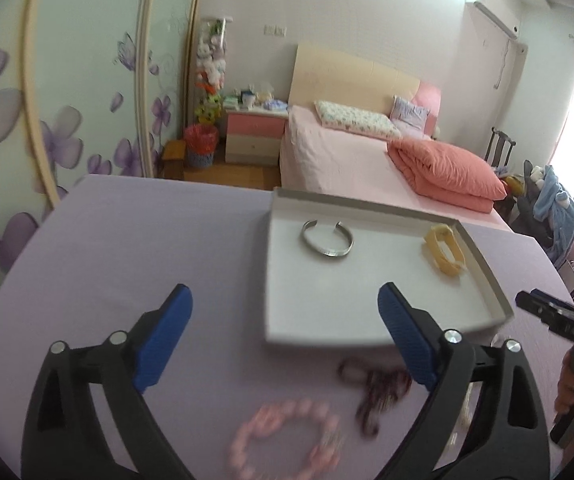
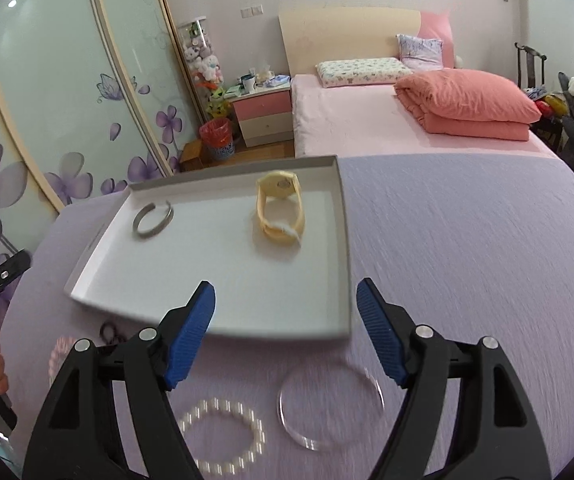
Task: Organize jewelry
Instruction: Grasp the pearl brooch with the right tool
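Two spread, empty claws are held: the right claw (image 2: pixel 285 332) nearest the clear round plastic bangle (image 2: pixel 331 404), just below it on the lilac desk (image 2: pixel 467 260).

I count one tray (image 2: pixel 87 268). In it: one cuff (image 2: pixel 153 220), one watch (image 2: pixel 280 210). On the cloth: one pearl bracelet (image 2: pixel 223 436), one clear bangle (image 2: pixel 330 406), one pink bracelet (image 1: pixel 287 436), one dark bracelet (image 1: pixel 375 388).
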